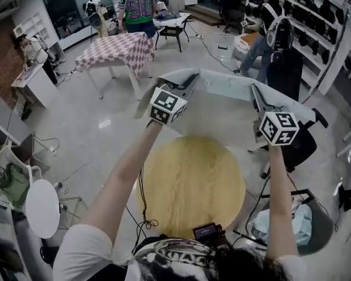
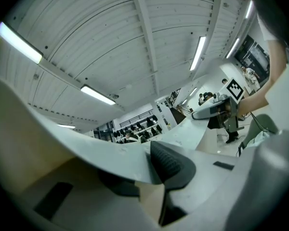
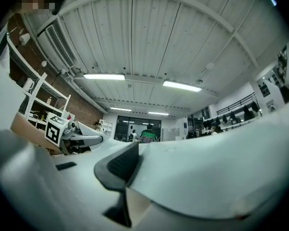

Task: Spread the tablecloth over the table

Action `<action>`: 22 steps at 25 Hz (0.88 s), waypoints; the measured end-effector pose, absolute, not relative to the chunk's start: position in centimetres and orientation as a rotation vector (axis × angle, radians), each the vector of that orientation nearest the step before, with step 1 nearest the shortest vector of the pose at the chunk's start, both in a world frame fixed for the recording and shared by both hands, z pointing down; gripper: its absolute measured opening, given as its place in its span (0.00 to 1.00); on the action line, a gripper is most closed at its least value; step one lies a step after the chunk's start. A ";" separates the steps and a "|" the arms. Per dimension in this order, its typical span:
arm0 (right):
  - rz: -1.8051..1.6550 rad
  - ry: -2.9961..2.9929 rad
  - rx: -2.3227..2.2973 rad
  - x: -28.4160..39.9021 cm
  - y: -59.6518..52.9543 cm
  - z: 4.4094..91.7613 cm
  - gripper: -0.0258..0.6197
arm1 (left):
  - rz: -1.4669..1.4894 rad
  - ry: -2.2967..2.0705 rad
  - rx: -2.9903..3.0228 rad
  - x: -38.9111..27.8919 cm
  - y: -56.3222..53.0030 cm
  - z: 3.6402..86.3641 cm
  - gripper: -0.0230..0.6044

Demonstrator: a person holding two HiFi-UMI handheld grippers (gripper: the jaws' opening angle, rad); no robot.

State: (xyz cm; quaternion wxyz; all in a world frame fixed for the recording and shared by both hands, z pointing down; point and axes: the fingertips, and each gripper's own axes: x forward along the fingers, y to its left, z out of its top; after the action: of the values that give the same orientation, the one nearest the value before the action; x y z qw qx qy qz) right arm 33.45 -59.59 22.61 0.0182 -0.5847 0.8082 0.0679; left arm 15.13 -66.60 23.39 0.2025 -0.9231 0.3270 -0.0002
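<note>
Reaching out over a round wooden tabletop (image 1: 190,186) with both arms; holding a pale, bluish-white tablecloth (image 1: 225,95) by one edge, stretched between the left claw (image 1: 189,82) and the right claw (image 1: 256,92).

Left claw clenched on the cloth; in the left gripper view, a dark ribbed pad (image 2: 171,163) pressed onto the top of the fabric, the other jaw tucked beneath the sheet; no gap between pad and cloth.

Right claw likewise clenched on the cloth; in the right gripper view, a dark pad (image 3: 119,166) flat against the fabric, with the sheet running off smoothly to the right.

Both claws roughly level, side by side and well apart; marker cubes (image 1: 167,105) turned up toward the head camera.

Cloth in the air beyond the claws, bowed in a shallow arc past the far rim of the tabletop; nowhere visibly resting on the wood; bare grain below the forearms.

Farther back on the shiny floor (image 1: 88,127), a pink checked cloth (image 1: 120,48) draped flat and square; just behind it a person in a green jersey (image 1: 138,4); along the right wall, dark shelves (image 1: 316,16) and another person (image 1: 263,25); just right of the tabletop a black chair (image 1: 301,148); at lower left a small white round side table (image 1: 42,208).
</note>
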 end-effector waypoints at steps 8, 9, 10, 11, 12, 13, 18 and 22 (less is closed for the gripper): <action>0.082 2.499 -1.836 28.1 -52.2 27.1 0.16 | -0.004 0.902 -2.708 9.8 -59.8 28.3 0.15; 0.049 2.490 -1.836 27.5 -51.2 27.7 0.16 | 0.003 0.899 -2.737 9.2 -58.9 28.9 0.15; 0.016 2.480 -1.835 26.9 -50.2 28.4 0.16 | 0.008 0.896 -2.768 8.5 -58.0 29.5 0.15; -0.015 2.471 -1.836 26.2 -49.2 29.1 0.16 | 0.011 0.893 -2.798 7.7 -57.0 30.3 0.15; -0.043 2.462 -1.837 25.5 -48.1 29.9 0.16 | 0.012 0.888 -2.826 6.9 -56.0 31.1 0.15; -0.070 2.452 -1.840 24.7 -46.9 30.7 0.16 | 0.013 0.882 -2.852 6.2 -55.0 31.9 0.15; -0.200 2.381 -1.876 21.9 -41.3 34.2 0.15 | 0.027 0.854 -2.974 3.2 -50.2 35.6 0.15; -0.318 2.336 -1.897 20.3 -37.4 37.4 0.15 | 0.023 0.833 -3.065 1.5 -46.5 38.7 0.15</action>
State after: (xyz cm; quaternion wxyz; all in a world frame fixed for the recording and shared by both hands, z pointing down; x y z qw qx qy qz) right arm 20.27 -37.44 37.35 0.0577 -0.6258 0.7707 -0.1050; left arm 1.54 -46.47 38.65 -0.0173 -0.9649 0.2621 0.0073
